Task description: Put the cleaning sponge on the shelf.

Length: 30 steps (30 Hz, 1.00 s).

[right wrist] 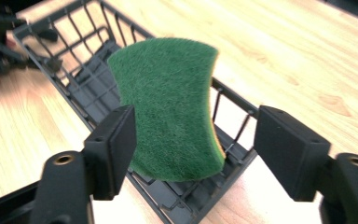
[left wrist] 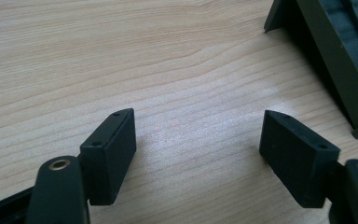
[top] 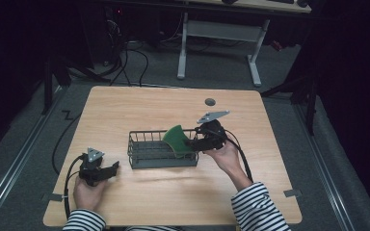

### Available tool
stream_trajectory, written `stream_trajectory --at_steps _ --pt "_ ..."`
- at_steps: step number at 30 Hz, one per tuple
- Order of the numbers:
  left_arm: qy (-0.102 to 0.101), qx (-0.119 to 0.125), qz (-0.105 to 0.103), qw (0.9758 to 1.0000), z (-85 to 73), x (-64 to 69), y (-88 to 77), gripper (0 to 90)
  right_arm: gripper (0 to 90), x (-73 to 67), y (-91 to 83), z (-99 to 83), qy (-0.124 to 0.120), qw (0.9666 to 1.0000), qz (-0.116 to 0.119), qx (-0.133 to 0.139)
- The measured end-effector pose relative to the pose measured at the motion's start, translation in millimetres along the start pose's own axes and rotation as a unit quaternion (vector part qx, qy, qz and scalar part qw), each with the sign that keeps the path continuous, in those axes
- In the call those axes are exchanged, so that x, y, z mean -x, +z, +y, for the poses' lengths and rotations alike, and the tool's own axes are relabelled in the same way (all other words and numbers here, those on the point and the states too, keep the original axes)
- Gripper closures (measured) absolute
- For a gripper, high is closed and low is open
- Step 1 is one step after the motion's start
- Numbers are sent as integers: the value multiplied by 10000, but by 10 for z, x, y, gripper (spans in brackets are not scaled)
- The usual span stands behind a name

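A green scouring sponge (top: 177,139) with a yellow underside stands tilted at the right end of a dark wire basket (top: 139,163) in the middle of the wooden table. In the right gripper view the sponge (right wrist: 168,107) leans on the basket (right wrist: 74,56) rim. My right gripper (right wrist: 196,140) is open around it: the left pad is at the sponge's edge and the right pad stands clear of it. My right gripper (top: 192,143) sits at the basket's right end. My left gripper (top: 112,169) rests open on the table left of the basket, with nothing between its fingers (left wrist: 112,149).
A corner of the basket (left wrist: 340,60) lies close to the left gripper's right side. A small grey round cap (top: 210,101) is set in the table top behind the basket. A white desk frame (top: 217,33) stands on the floor beyond the table.
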<state>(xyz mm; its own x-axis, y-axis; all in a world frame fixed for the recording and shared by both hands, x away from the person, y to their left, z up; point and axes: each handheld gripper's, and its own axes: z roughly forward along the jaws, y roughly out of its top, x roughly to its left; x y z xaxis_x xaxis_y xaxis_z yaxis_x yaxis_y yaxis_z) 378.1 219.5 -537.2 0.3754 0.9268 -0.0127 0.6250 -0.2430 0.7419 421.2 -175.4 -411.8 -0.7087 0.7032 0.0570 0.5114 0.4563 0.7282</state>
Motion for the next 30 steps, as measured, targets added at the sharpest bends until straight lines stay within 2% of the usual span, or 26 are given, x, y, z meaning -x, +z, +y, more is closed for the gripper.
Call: stream_trajectory --at_steps 3,4,6,9,14,17,23,25,27,30 --pt "0 -2 -5 10000 0 -1 0 275 313 39 -50 -59 123 9998 -140 -79" --pt "3 -6 -15 10000 1 -1 0 272 320 71 -111 -108 188 9996 -201 -15" --pt "8 -8 -13 10000 1 0 0 268 326 111 -177 -171 295 9994 -174 74" --pt "14 -8 -12 10000 -1 2 -1 267 345 150 -245 -233 219 9990 -363 140" --pt "3 -6 -12 10000 0 1 0 269 365 180 -359 -274 242 9981 -481 307" --pt "1 -8 -24 10000 1 -1 1 269 380 193 -450 -319 313 9973 -509 438" --pt "8 -11 -27 10000 1 1 2 261 384 267 -557 -457 463 9962 -551 496" --pt "7 -12 -32 10000 2 1 2 260 389 318 -658 -502 571 9947 -592 610" --pt "-9 -15 -55 10000 2 -6 -1 259 391 356 -733 -540 711 9931 -513 772" --pt "-6 -8 -46 10000 1 -4 1 264 392 399 -805 -609 790 9919 -562 818"
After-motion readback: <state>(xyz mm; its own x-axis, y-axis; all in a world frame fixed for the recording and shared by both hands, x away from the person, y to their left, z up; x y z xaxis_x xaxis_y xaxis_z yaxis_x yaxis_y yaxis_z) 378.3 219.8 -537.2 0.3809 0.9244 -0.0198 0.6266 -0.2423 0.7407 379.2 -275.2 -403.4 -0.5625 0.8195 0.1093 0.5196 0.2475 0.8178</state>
